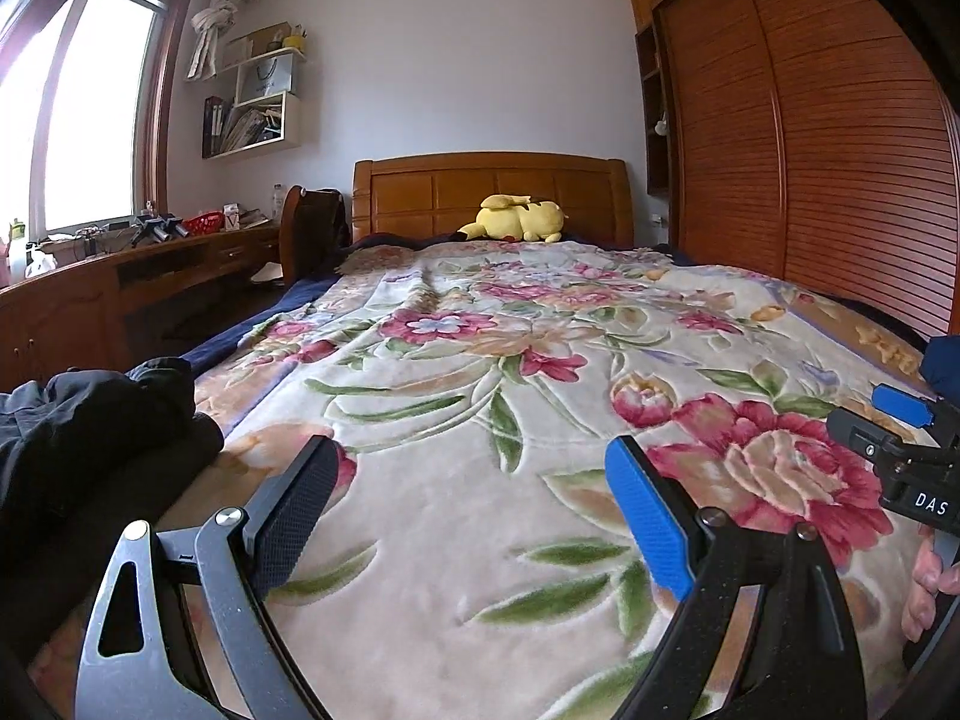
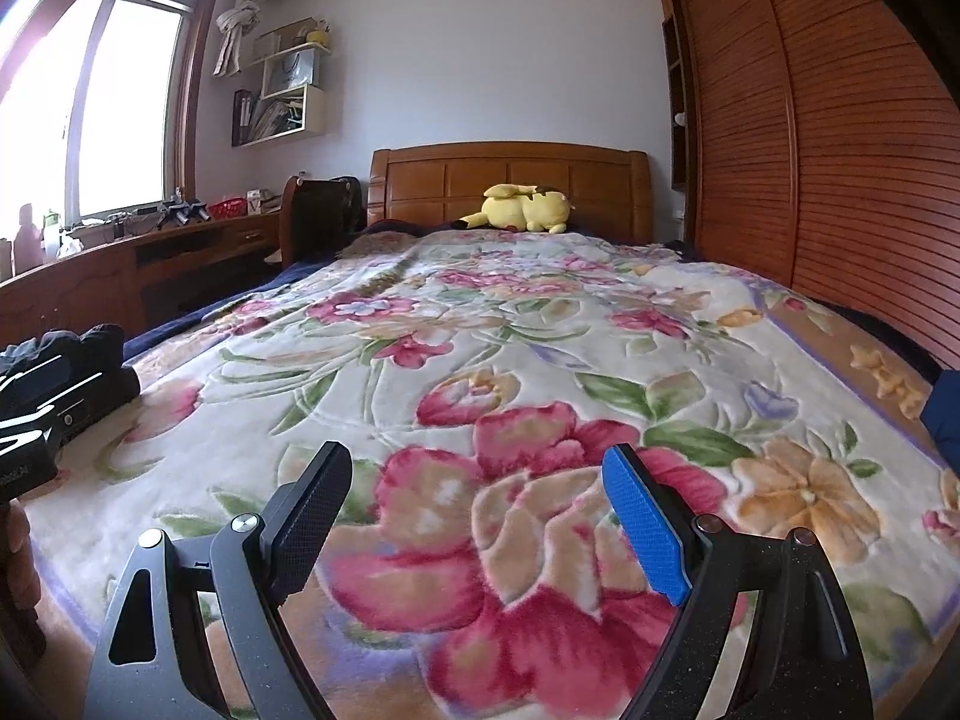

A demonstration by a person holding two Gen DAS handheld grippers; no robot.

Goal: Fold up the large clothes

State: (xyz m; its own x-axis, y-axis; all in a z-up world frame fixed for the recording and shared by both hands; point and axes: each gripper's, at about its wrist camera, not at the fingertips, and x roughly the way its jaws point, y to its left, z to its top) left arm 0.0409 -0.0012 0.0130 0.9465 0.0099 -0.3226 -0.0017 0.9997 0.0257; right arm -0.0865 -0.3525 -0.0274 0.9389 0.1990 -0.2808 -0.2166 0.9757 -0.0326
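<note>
A crumpled black garment [image 1: 102, 426] lies on the near left edge of the bed, left of my left gripper [image 1: 471, 450]. That gripper is open and hovers low over the floral blanket [image 1: 456, 540] with nothing between its black and blue pads. My right gripper [image 2: 477, 456] is also open and empty, over a big pink flower on the blanket [image 2: 540, 360]. In the right wrist view the black garment [image 2: 96, 342] shows behind the left gripper's body [image 2: 36, 420]. A dark blue piece of cloth [image 2: 945, 414] peeks in at the bed's right edge.
A yellow plush toy [image 1: 516, 219] lies by the wooden headboard [image 1: 480, 180]. A slatted wooden wardrobe [image 1: 840, 180] runs along the right side. A cluttered desk [image 1: 120, 264] and a chair [image 1: 312, 222] stand on the left under the window.
</note>
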